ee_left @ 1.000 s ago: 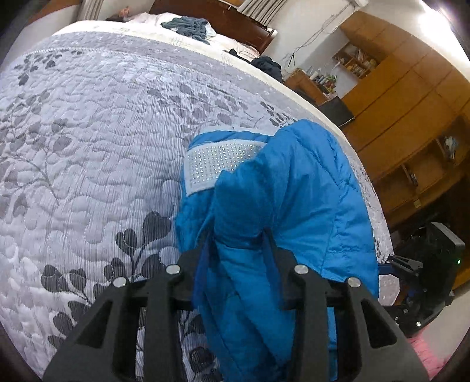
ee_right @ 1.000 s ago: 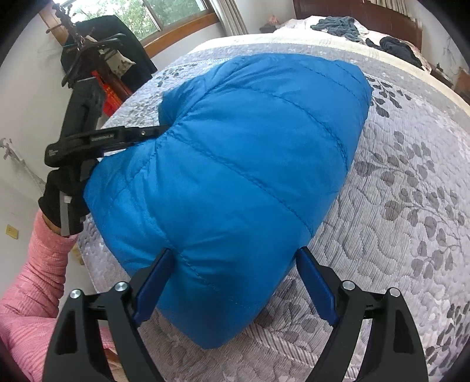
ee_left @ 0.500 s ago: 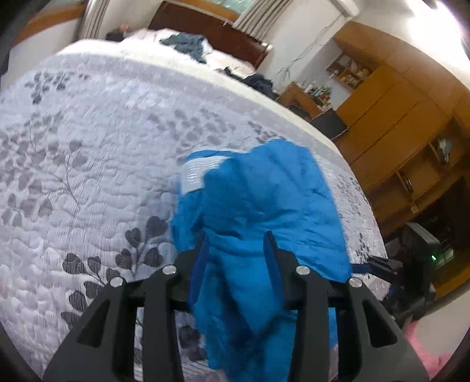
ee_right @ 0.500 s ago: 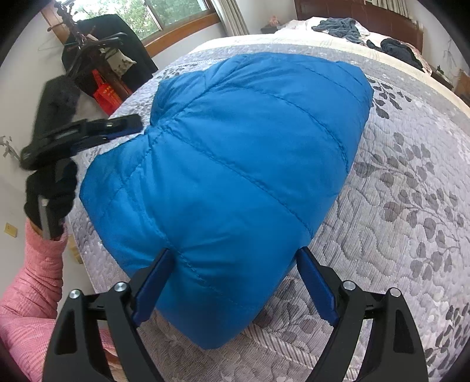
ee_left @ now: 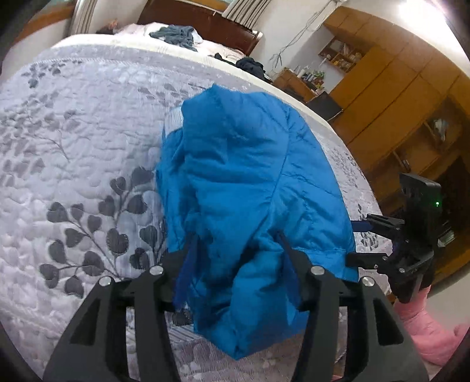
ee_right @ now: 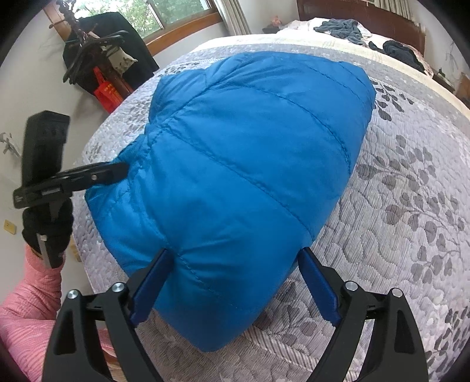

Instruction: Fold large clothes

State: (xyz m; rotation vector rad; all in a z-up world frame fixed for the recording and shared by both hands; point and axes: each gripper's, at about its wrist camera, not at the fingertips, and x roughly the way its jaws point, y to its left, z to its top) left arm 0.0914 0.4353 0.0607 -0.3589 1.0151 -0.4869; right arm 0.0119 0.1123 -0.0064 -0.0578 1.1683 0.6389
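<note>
Jaws of the left gripper (ee_left: 235, 249) are clamped on a bunched fold of the blue puffer jacket (ee_left: 249, 176), the fabric pinched between them and spilling down below the fingers. Ahead of these jaws the jacket rises in a rumpled heap on the grey leaf-patterned bedspread (ee_left: 73, 147), and a pale patch shows at its far left edge. Off to the right of the left jaws, the right gripper (ee_left: 367, 226) is seen from the side at the jacket's near right corner, held by a hand over a pink sleeve (ee_left: 426, 329).

Jaws of the right gripper (ee_right: 235, 282) stand wide apart, one blue pad at each side of the near end of the jacket (ee_right: 249, 161); whether the pads press the fabric cannot be told. Forward of these jaws the quilted, stitched surface lies smooth and broad on the bedspread (ee_right: 411, 205), its near end reaching the bed's edge. To the left of them, the left gripper (ee_right: 117, 173) bites the jacket's left side, carried by a black-gloved hand (ee_right: 47, 229). Far beyond both sets of jaws, dark clothes (ee_right: 343, 29) lie by the wooden headboard (ee_right: 367, 14).
</note>
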